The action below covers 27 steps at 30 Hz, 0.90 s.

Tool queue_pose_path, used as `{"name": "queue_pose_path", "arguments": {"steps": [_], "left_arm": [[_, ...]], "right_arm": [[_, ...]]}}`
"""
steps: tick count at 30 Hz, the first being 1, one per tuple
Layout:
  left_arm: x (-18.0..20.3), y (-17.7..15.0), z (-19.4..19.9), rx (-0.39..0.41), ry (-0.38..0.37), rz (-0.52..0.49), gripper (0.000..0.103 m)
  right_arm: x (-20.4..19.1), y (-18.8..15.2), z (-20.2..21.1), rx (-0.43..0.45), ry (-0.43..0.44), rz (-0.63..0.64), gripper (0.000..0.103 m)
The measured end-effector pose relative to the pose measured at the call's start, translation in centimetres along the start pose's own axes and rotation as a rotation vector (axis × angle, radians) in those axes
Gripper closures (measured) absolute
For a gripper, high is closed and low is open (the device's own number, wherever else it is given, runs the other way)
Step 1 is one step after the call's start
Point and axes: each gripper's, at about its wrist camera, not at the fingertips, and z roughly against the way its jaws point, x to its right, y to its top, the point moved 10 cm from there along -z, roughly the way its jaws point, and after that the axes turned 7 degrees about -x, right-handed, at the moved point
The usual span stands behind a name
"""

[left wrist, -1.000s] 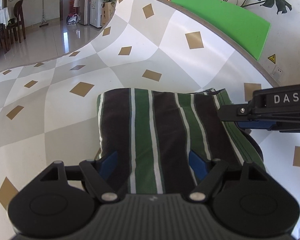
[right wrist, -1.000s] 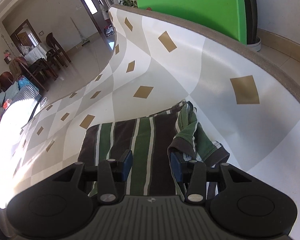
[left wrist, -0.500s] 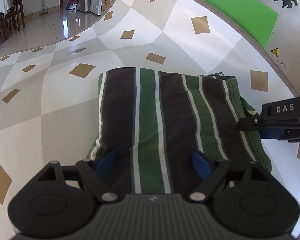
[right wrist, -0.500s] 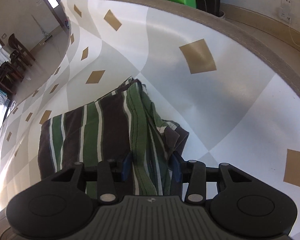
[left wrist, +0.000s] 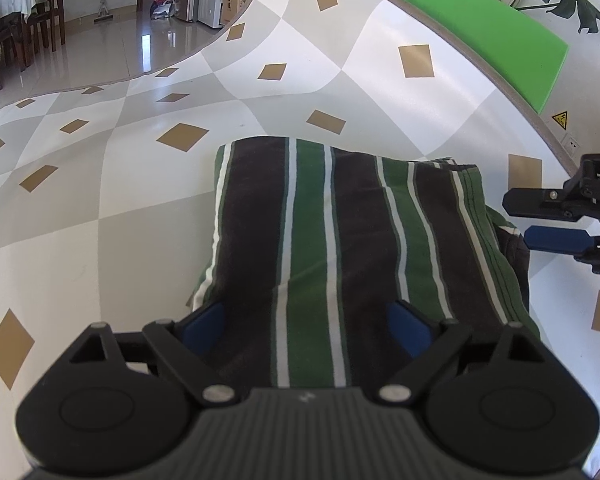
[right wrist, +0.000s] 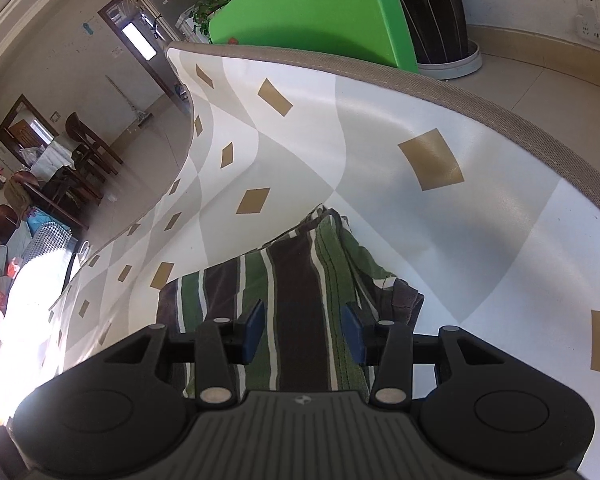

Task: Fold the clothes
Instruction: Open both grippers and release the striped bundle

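A folded garment (left wrist: 340, 240) with dark brown, green and white stripes lies on the checked mat (left wrist: 140, 220). My left gripper (left wrist: 306, 326) stands open over its near edge, one blue pad on each side of the stripes. My right gripper (left wrist: 518, 220) is at the garment's right edge, its two fingers apart and holding nothing. In the right wrist view the right gripper (right wrist: 303, 332) is open above the garment (right wrist: 296, 280). A dark hem (right wrist: 404, 296) sticks out at the garment's right side.
The mat (right wrist: 420, 220) has a grey rim and gold diamonds. A green board (left wrist: 480, 40) leans beyond the mat's far edge, next to a black plant pot (right wrist: 432, 12). Tiled floor, a table and chairs (left wrist: 40, 20) lie to the left.
My right gripper has drawn back to the right, off the garment's right edge. The loose bundle on that side now lies flatter. The left gripper stays open over the near edge.
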Motion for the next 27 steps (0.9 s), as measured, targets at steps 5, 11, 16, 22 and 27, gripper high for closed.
{"name": "queue_pose_path", "arguments": {"steps": [5,11,16,22,27], "left_arm": [[0.1,-0.3,-0.2,-0.017,-0.006,0.0,0.008],[0.5,-1.1,-0.8,-0.069,0.016,-0.052,0.0],[0.5,-1.4,-0.8,-0.087,0.031,-0.09,0.0],[-0.2,-1.6,0.0,-0.107,0.021,-0.029,0.0],[-0.8,-2.3,0.6,-0.15,0.09,-0.024,0.0]], "right_arm": [[-1.0,-1.1,-1.3,-0.076,0.027,0.013,0.061],[0.9,-3.3,-3.8,-0.199,-0.141,0.059,0.06],[2.1,-3.8,-4.2,-0.224,-0.203,0.069,0.059],[1.8,-4.0,-4.0,-0.22,-0.237,0.109,0.058],[1.4,-3.9,-3.1,-0.216,-0.275,0.113,0.057]]}}
